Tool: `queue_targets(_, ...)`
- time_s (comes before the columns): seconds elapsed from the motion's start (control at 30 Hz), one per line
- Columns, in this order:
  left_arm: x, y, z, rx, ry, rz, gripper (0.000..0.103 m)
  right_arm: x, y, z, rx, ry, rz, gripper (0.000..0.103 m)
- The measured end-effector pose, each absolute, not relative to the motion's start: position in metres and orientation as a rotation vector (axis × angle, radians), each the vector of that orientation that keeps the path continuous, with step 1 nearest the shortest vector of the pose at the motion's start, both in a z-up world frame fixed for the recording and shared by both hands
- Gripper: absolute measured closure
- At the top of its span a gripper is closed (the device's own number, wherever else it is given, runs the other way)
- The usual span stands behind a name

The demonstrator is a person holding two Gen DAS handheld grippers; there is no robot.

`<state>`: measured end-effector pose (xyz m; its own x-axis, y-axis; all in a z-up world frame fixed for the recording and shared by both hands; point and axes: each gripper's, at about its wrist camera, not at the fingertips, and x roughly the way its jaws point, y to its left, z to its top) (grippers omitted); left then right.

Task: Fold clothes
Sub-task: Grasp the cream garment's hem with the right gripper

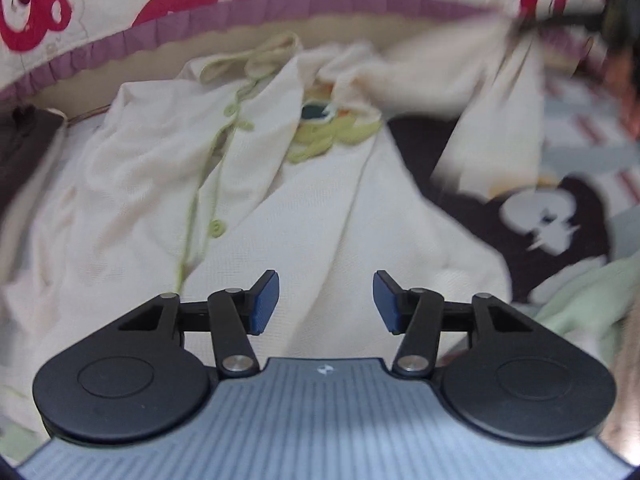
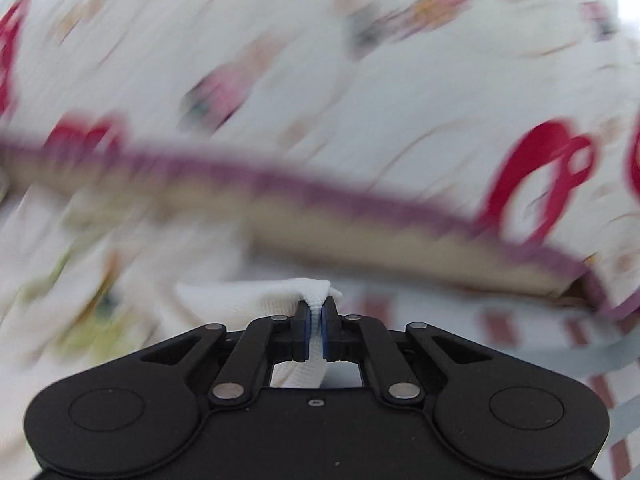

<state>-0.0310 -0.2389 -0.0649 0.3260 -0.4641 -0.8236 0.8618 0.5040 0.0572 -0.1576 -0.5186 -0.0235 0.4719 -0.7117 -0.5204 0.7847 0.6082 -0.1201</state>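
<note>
Presently, the cream knitted baby cardigan with pale green buttons and piping (image 1: pixel 248 184) lies spread on the bed, its collar toward the far pillow and its hem toward the viewer. Left tool (image 1: pixel 326 300): blue pads set well apart, gripping nothing, hovering just above the lower body panel near the hem. Right tool (image 2: pixel 316 332): pads pressed together on a fold of white ribbed cloth (image 2: pixel 314 300), judged to be the cuff of the cardigan's sleeve (image 1: pixel 492 92) (the left wrist view shows that sleeve lifted and stretched up toward the far right, blurred with motion).

Beyond the garment sits a cream pillow printed with red bears and edged in a purple frill (image 1: pixel 240 12). A dark brown garment bearing a pale cartoon print (image 1: pixel 548 224) lies to the right, partly under the sleeve, and a pale green cloth (image 1: pixel 580 304) lies at the near right.

The governing relation: the cardigan's long axis runs away from the left tool, collar far and hem near, while the held sleeve stands out to the right of that axis. The sleeve would therefore need to travel leftward across the chest; the right arm already has it, and the left is better placed to pin the body panel.
</note>
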Motion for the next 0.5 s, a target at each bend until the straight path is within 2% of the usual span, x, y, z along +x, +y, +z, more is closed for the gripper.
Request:
queue_targets(0.17,-0.065,-0.27,-0.057,0.613,0.781,-0.918,0.051,-0.213,-0.563,-0.027,0.342,0.442,-0.963,0.097)
queue_targets(0.37,-0.097,-0.332,-0.102,0.782,0.728,-0.812,0.047,-0.256,-0.578,-0.023,0.433,0.359,-0.932,0.097)
queue_targets(0.43,-0.089,-0.344,-0.109,0.732,0.761,-0.689,0.051,-0.259,-0.582,-0.031,0.437,0.357,-0.935,0.097)
queue_targets(0.47,-0.083,-0.345,-0.111,0.688,0.779,-0.635,0.056,-0.254,-0.58,-0.035,0.381,0.371,-0.948,0.097)
queue_targets(0.5,-0.076,-0.343,-0.111,0.643,0.791,-0.604,0.056,-0.247,-0.577,-0.039,0.306,0.388,-0.965,0.097)
